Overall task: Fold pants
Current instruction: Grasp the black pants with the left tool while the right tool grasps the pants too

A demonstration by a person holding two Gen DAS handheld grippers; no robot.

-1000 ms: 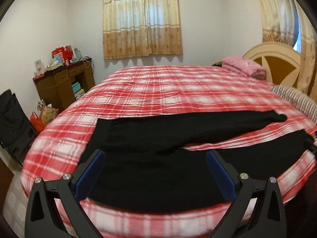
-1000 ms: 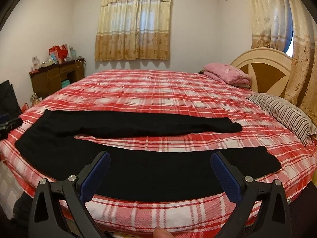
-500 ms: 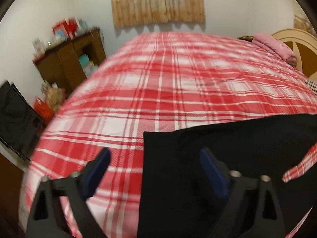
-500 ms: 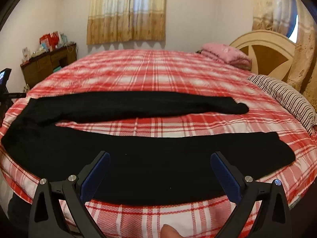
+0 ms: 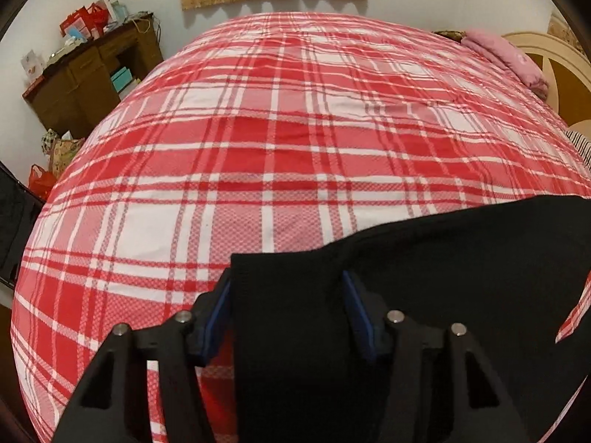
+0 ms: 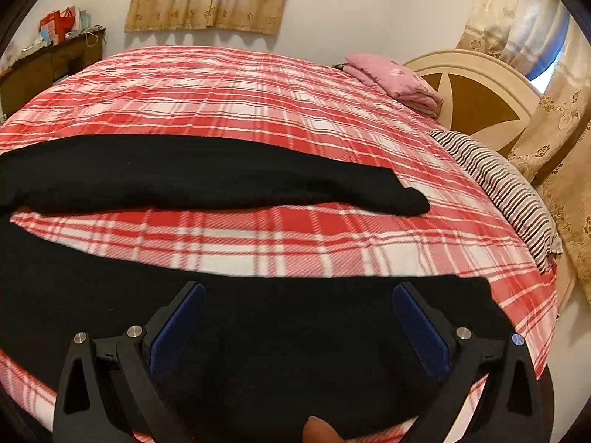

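Closing in: the left gripper (image 5: 286, 313), a second ago hovering wide over the black pants (image 5: 424, 295), now straddles their waistband corner on the red plaid bedspread (image 5: 258, 147), jaws narrowing (not yet pinching), so the first fold looks imminent. Only the right wrist view shows the right gripper (image 6: 299, 326) spread above the near leg and both legs laid out.

Red plaid bed (image 6: 258, 110), black pants (image 6: 184, 177), pink blanket (image 6: 395, 77), striped pillow (image 6: 506, 192)

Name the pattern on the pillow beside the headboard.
Black-and-white stripes on the pillow; clearest in the right wrist view.
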